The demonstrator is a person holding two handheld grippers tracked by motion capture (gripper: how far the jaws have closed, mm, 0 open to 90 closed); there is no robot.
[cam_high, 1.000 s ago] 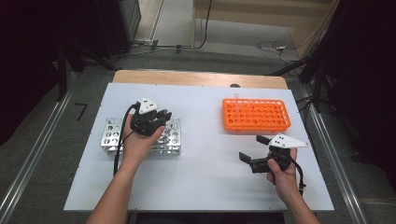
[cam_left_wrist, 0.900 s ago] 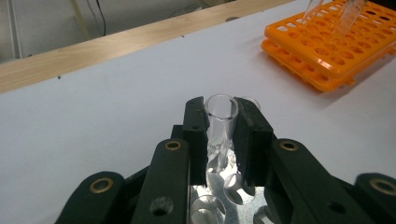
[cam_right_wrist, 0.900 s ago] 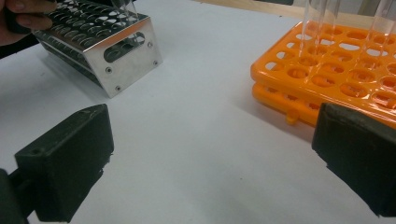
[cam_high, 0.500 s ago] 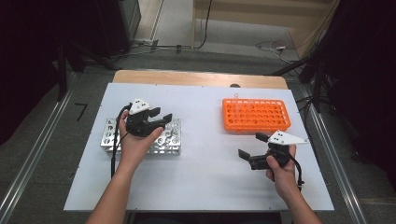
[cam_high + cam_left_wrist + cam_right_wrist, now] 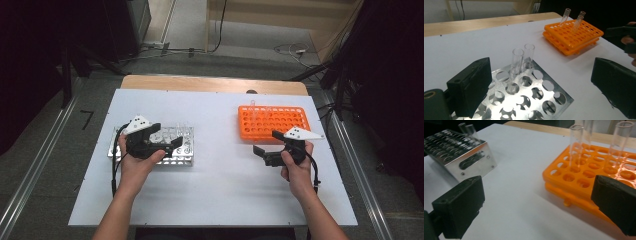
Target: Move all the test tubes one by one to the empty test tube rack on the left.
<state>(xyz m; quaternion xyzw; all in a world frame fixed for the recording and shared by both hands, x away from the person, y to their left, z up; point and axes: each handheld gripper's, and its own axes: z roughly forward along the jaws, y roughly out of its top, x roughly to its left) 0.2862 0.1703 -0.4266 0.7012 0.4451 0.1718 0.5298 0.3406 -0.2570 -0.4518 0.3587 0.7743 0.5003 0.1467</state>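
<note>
**High view: both hands empty between the two racks**

High view shows the left gripper (image 5: pixel 159 144) over the near side of the metal rack (image 5: pixel 181 159), and the right gripper (image 5: pixel 266 149) just in front of the orange rack (image 5: pixel 271 121). Both sit on the white bench (image 5: pixel 220 185).

The left fingers (image 5: pixel 470 87) have just been opening and now stand wide apart with nothing between them. Two glass tubes (image 5: pixel 517 61) stand upright in the metal rack just ahead of them, at its far edge, side by side.

The right fingers (image 5: pixel 461 206) are also spread wide and empty. Three tubes (image 5: pixel 576 145) stand in the orange rack ahead and to the right of them; from this low angle their exact holes are hard to tell.

The next pick probably turns on this: each tube's long axis is vertical, so the fingers must close from either side across it. The right hand is nearer the orange rack's tubes, the left hand nearer the metal rack's pair.
</note>
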